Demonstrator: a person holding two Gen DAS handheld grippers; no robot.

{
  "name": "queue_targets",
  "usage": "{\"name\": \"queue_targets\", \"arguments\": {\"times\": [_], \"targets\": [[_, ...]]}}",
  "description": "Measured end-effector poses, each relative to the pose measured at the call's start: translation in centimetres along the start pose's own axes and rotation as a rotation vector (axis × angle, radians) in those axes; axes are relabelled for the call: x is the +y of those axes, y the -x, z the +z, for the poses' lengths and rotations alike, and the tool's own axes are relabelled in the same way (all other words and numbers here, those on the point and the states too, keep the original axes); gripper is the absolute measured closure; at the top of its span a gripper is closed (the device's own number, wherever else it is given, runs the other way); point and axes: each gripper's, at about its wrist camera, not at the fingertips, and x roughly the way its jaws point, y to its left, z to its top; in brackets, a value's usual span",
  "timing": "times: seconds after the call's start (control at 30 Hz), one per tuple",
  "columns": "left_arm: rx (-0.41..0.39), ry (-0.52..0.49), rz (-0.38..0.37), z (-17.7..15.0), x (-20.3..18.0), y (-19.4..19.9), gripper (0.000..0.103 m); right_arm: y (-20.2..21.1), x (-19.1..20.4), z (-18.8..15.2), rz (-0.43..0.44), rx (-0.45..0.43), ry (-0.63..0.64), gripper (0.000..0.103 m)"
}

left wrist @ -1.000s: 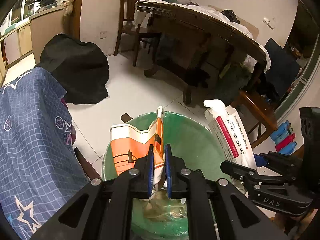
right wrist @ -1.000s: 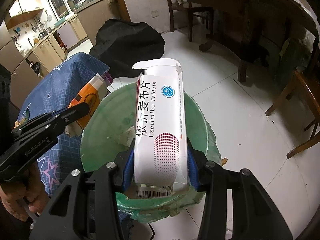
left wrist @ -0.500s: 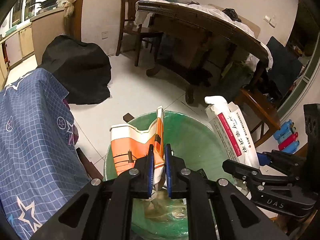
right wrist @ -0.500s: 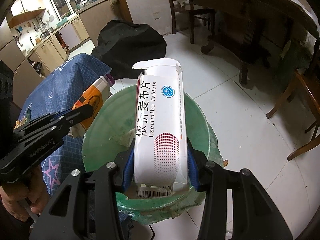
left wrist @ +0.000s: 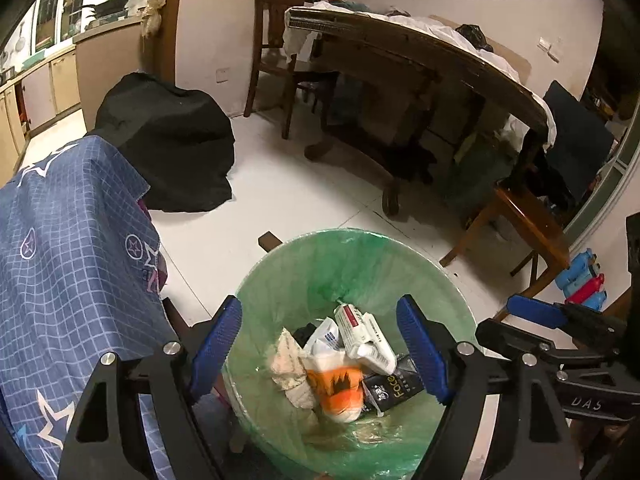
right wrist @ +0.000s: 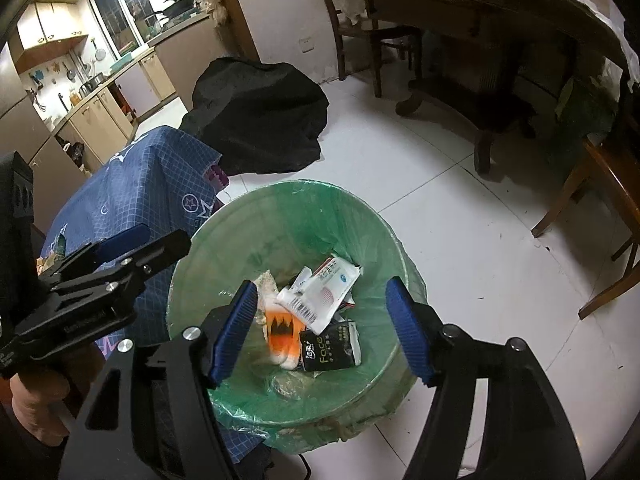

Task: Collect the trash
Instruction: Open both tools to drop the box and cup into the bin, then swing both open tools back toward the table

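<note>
A bin lined with a green bag [left wrist: 352, 256] [right wrist: 304, 204] stands on the white floor below both grippers. Inside lie the orange-and-white packet [left wrist: 338, 390] [right wrist: 282, 334], the white tablet box [left wrist: 364, 336] [right wrist: 322, 292], a black "Face" pack [left wrist: 394, 386] [right wrist: 330, 346] and crumpled paper [left wrist: 288, 364]. My left gripper [left wrist: 320, 344] hangs over the bin, jaws opening wide, nothing between them. My right gripper [right wrist: 322, 328] is also above the bin, jaws opening, nothing gripped. Each gripper shows at the edge of the other's view.
A table under a blue star-patterned cloth [left wrist: 68, 240] [right wrist: 136, 196] stands left of the bin. A black bag [left wrist: 168, 140] [right wrist: 260, 116] lies on the floor behind it. A long dark dining table [left wrist: 420, 64], wooden chairs [left wrist: 520, 228] and kitchen cabinets [right wrist: 100, 100] lie further off.
Both grippers opened. The orange packet dropped from the left one and the white tablet box from the right one into the bin. Neither hand moved.
</note>
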Motion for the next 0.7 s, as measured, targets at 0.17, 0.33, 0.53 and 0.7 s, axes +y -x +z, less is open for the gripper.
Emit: {"name": "queue_targets", "arguments": {"times": [0.17,0.33,0.53,0.7], "targets": [[0.005,-0.001,-0.003,-0.1,-0.1,0.1,0.024,0.0,0.0,-0.1,0.006,-0.004,-0.004,0.039],[0.003,0.001,-0.001,-0.2,-0.2,0.1,0.024,0.2,0.0,-0.2,0.009,-0.007,-0.004,0.039],[-0.002,-0.001,-0.002,-0.4,-0.2,0.9,0.024,0.3,0.0,-0.2,0.008,-0.007,-0.003,0.039],[-0.009,0.001,0.001,-0.4,0.2,1.8,0.024,0.8,0.3,-0.3,0.009,-0.011,0.001,0.039]]}}
